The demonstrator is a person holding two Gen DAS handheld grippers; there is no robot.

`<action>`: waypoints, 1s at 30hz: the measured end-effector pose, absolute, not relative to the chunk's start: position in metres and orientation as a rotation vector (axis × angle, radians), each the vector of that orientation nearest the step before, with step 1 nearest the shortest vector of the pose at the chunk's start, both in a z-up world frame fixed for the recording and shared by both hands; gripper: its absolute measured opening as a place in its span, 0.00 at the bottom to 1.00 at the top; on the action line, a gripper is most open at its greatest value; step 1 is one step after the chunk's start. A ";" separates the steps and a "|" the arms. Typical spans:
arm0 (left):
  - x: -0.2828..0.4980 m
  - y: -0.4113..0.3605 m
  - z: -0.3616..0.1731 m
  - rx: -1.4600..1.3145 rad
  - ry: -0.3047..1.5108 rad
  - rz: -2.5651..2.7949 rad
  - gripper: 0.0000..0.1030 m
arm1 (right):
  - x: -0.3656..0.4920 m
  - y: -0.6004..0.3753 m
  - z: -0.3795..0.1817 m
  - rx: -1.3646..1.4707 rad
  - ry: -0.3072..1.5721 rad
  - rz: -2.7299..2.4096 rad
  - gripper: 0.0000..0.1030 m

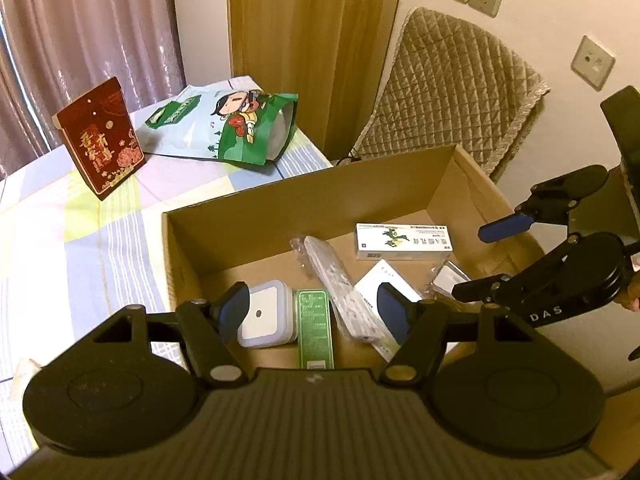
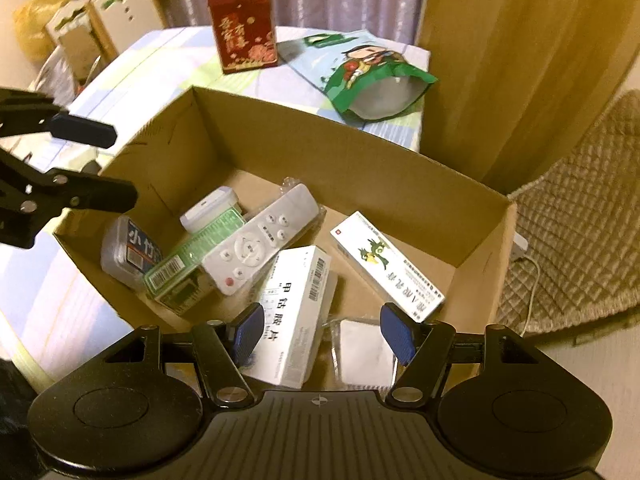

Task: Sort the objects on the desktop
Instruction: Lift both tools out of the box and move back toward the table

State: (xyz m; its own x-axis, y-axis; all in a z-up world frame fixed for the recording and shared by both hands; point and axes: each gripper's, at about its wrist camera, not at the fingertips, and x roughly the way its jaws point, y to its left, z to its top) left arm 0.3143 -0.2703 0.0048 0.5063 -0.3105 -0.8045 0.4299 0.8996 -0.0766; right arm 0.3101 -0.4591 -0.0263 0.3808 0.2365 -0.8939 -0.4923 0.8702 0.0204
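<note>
An open cardboard box (image 1: 320,196) (image 2: 360,160) stands on the table. Inside lie a white remote (image 2: 260,240) (image 1: 340,292), a green box (image 2: 192,256) (image 1: 315,328), a clear lidded tub (image 1: 266,312) (image 2: 208,208), a jar with a blue label (image 2: 128,252), a white medicine box (image 2: 296,312), a long box with a bird picture (image 2: 384,264) (image 1: 402,241) and a small clear packet (image 2: 366,354). My left gripper (image 1: 314,314) is open and empty above the box's near left side. My right gripper (image 2: 322,334) is open and empty above the box's near side.
A red carton (image 1: 100,138) (image 2: 246,28) stands on the striped tablecloth (image 1: 80,240) behind the box. An open green and white snack bag (image 1: 232,124) (image 2: 368,76) lies beside it. A quilted chair (image 1: 452,96) (image 2: 580,220) stands to the right.
</note>
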 end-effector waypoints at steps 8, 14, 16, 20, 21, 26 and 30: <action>0.290 -0.249 0.020 0.144 0.904 -0.502 0.70 | 0.278 -0.458 -0.008 -0.140 1.051 0.368 0.66; 0.271 -0.231 0.027 0.154 0.885 -0.549 0.71 | 0.252 -0.452 0.003 -0.086 1.018 0.306 0.66; 0.265 -0.225 0.028 0.158 0.882 -0.564 0.72 | 0.244 -0.449 0.005 -0.059 1.010 0.286 0.66; 0.254 -0.212 0.030 0.168 0.877 -0.591 0.72 | 0.227 -0.442 0.007 -0.013 0.999 0.242 0.66; 0.251 -0.208 0.030 0.171 0.875 -0.598 0.73 | 0.223 -0.440 0.007 -0.002 0.997 0.233 0.66; 0.238 -0.193 0.030 0.189 0.872 -0.629 0.75 | 0.204 -0.427 0.007 0.046 0.987 0.199 0.66; 0.228 -0.180 0.026 0.205 0.879 -0.657 0.75 | 0.191 -0.416 0.004 0.078 0.986 0.176 0.66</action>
